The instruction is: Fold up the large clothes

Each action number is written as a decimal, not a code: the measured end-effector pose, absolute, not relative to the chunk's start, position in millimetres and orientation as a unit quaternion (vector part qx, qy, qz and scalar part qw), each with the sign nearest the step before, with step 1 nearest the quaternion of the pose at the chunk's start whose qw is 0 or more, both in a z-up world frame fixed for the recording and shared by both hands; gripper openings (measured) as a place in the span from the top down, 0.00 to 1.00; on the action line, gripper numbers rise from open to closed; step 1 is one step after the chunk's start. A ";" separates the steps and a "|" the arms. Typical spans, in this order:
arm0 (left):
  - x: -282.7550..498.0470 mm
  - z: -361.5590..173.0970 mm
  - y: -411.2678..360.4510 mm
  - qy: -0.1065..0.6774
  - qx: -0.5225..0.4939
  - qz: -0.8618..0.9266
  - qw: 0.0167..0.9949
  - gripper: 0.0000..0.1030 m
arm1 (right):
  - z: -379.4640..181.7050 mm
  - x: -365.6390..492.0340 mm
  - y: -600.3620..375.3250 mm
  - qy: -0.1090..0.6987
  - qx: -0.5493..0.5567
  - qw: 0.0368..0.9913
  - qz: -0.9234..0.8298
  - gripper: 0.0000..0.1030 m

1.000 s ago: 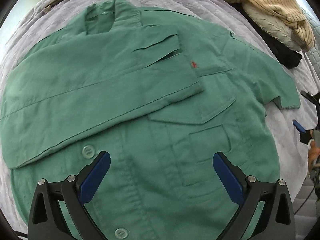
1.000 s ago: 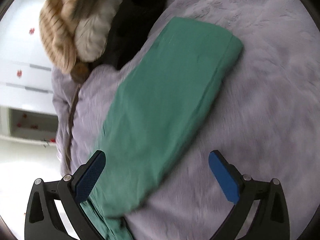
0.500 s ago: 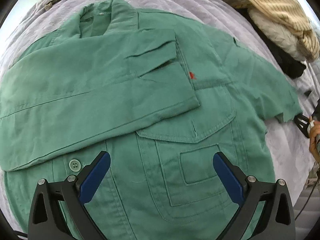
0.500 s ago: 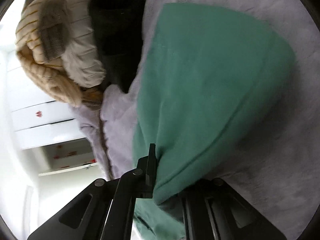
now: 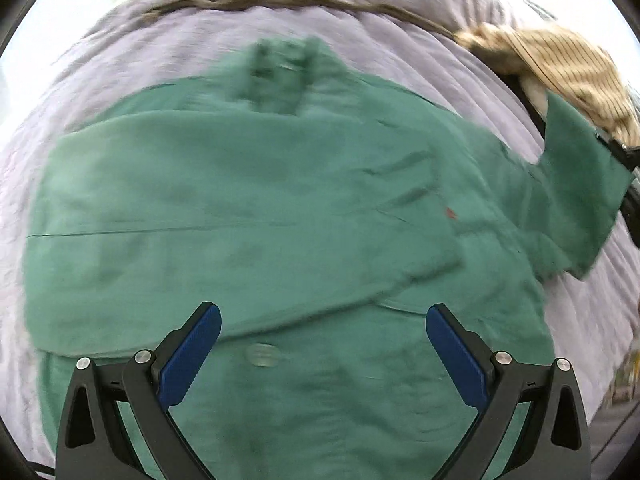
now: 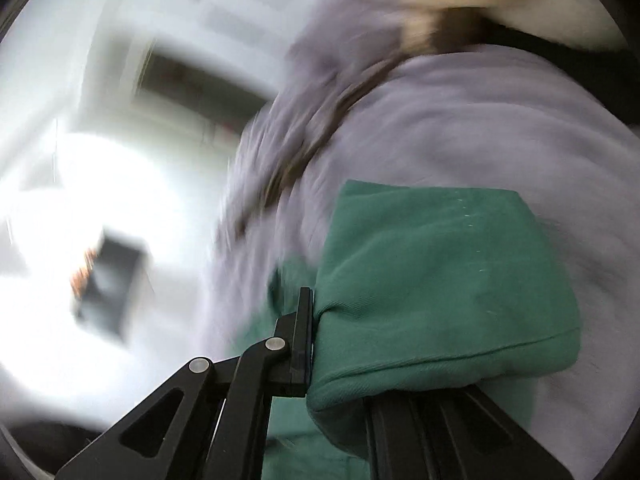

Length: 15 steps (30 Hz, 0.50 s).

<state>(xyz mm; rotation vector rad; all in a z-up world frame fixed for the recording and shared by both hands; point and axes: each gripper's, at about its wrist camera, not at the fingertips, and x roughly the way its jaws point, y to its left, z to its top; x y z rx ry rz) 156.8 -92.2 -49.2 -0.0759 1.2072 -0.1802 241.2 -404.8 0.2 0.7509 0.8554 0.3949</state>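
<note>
Since a moment ago the right sleeve (image 5: 576, 184) has come up off the blanket (image 5: 400, 40): it lay flat out to the side then, and now it stands lifted at the far right of the left wrist view, pinched at its cuff by the right gripper (image 6: 316, 344), whose jaws are closed tight on the green cloth. From the right wrist view the cuff end of that sleeve (image 6: 448, 280) bulges out just ahead of the fingers, folded over itself, with the lilac blanket (image 6: 460, 120) behind it and the room beyond badly smeared by motion. Meanwhile the left gripper (image 5: 320, 352) has pulled back a little from the green shirt (image 5: 260, 208), so more of the collar (image 5: 280, 76) and the bedding above it shows; its blue pads (image 5: 192, 356) are spread wide and grip nothing, hovering over the lower front of the shirt, near a pale button (image 5: 262, 355) that sits between them. The shirt itself lies face up across the blanket, its left sleeve (image 5: 200, 240) folded over the chest. A heap of other clothes, tan striped on top (image 5: 568, 68), rests at the far right corner, just behind the raised sleeve
</note>
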 end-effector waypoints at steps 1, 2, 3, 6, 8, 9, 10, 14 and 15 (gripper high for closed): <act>159.1 -46.3 -80.2 0.559 -0.039 -0.070 0.825 0.00 | 3.2 249.0 -361.2 0.426 0.291 0.832 0.205 0.93; 158.3 -44.7 -68.8 0.554 -0.040 -0.061 0.829 0.00 | -0.6 250.0 -329.8 0.442 0.253 0.832 0.219 0.92; 159.6 -44.0 -59.3 0.549 -0.042 -0.048 0.834 0.00 | -8.0 250.9 -303.9 0.460 0.226 0.828 0.228 0.92; 163.1 -46.4 -24.8 0.542 -0.052 -0.013 0.839 0.00 | -55.7 257.0 -235.4 0.526 0.186 0.795 0.237 0.92; 163.0 -53.1 -5.8 0.542 -0.059 0.010 0.838 0.00 | -95.7 258.8 -210.9 0.576 0.159 0.777 0.198 0.87; 163.7 -56.9 2.2 0.543 -0.064 0.020 0.837 0.00 | -109.3 257.7 -207.2 0.592 0.152 0.771 0.180 0.86; 163.6 -60.1 9.3 0.545 -0.068 0.026 0.835 0.00 | -115.0 253.8 -209.8 0.587 0.170 0.772 0.174 0.83; 160.2 -67.8 21.8 0.548 -0.080 0.025 0.832 0.00 | -110.9 230.7 -246.8 0.558 0.302 0.758 0.150 0.37; 158.6 -68.3 21.3 0.546 -0.076 0.023 0.834 0.00 | -107.4 224.3 -257.7 0.541 0.328 0.763 0.132 0.34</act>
